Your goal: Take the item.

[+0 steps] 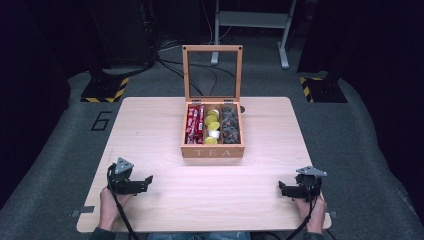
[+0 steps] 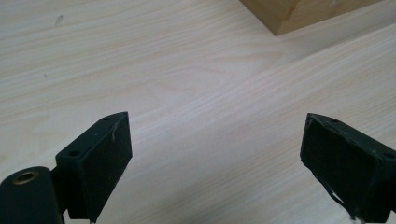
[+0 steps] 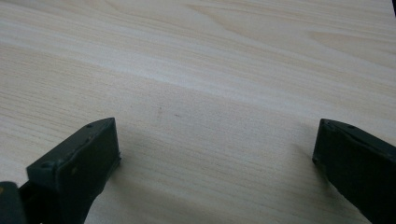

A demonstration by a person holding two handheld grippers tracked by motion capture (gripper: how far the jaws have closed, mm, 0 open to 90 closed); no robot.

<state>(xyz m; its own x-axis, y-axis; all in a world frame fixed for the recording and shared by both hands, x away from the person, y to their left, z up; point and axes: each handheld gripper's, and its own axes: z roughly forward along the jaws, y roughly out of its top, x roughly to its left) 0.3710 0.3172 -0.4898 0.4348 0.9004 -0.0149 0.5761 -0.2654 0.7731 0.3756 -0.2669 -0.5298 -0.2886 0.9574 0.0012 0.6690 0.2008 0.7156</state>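
A: Where is the tea box (image 1: pixel 213 145)?

B: On the far half of the wooden table (image 1: pixel 150 130), a little right of centre, well apart from both grippers. Its glass-paned lid (image 1: pixel 212 72) stands upright at the back, and the front wall reads "TEA". In the left gripper view one corner of the box (image 2: pixel 299 14) shows at the top edge.

A: What is inside?

B: Three compartments. The left one holds red packets (image 1: pixel 194 125), the middle one yellow and pale round capsules (image 1: pixel 212 125), the right one dark capsules (image 1: pixel 230 125).

A: And the grippers?

B: The left gripper (image 1: pixel 146 181) sits near the table's front left corner, held by the person's left hand (image 1: pixel 111 205). The right gripper (image 1: pixel 281 188) is near the front right corner in the right hand (image 1: pixel 312 212). Both point inward across the table. In each gripper view the jaws are spread wide, with bare wood between them and nothing gripped.

A: Describe the surface.

B: Pale wood with a long, soft grain, its top bare apart from the box. Small metal brackets (image 1: pixel 82 211) show at the front corners.

A: The room?

B: Dark. The table stands on grey carpet (image 1: pixel 60 130) that carries a printed "6" (image 1: pixel 101 120) to the left. Behind are black stands on yellow-and-black striped bases (image 1: pixel 105 90), loose cables (image 1: pixel 210 75) on the floor, and a light grey metal frame (image 1: pixel 252 20) at the back.
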